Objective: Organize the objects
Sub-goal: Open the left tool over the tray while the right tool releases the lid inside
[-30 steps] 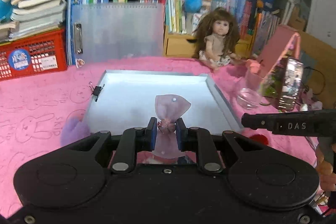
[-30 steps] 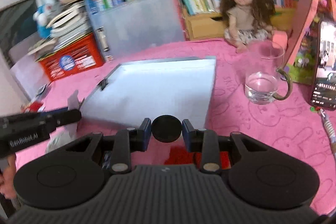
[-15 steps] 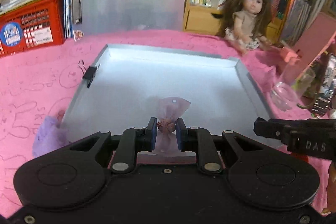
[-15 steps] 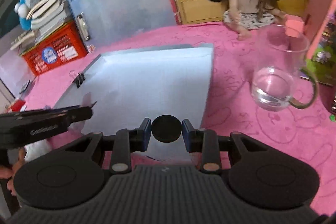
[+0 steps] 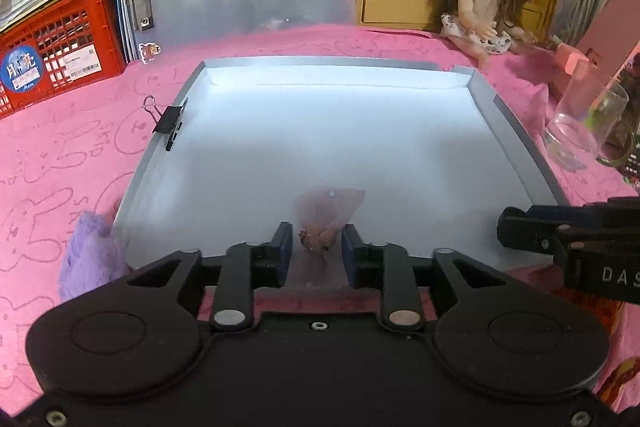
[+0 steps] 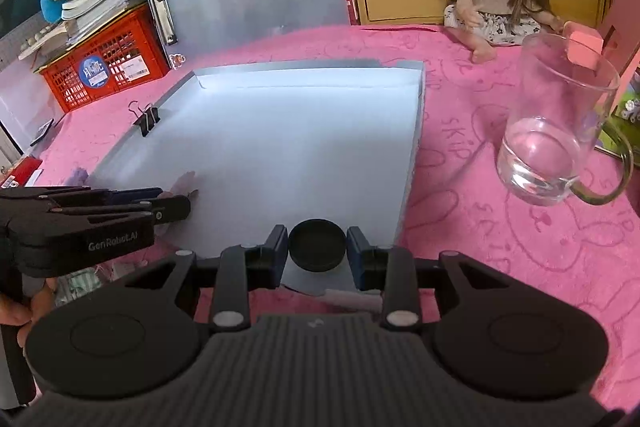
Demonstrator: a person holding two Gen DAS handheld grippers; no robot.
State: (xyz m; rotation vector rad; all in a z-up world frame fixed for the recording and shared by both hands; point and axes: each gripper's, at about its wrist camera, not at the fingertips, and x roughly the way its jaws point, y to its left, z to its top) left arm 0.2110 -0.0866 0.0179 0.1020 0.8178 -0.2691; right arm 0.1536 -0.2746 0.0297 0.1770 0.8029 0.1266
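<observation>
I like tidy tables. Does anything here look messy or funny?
A little. A purple fuzzy thing lies loose on the pink cloth, touching the tray corner. A binder clip grips the tray's left rim, an unusual spot. The glass stands upright; nothing is spilled.
</observation>
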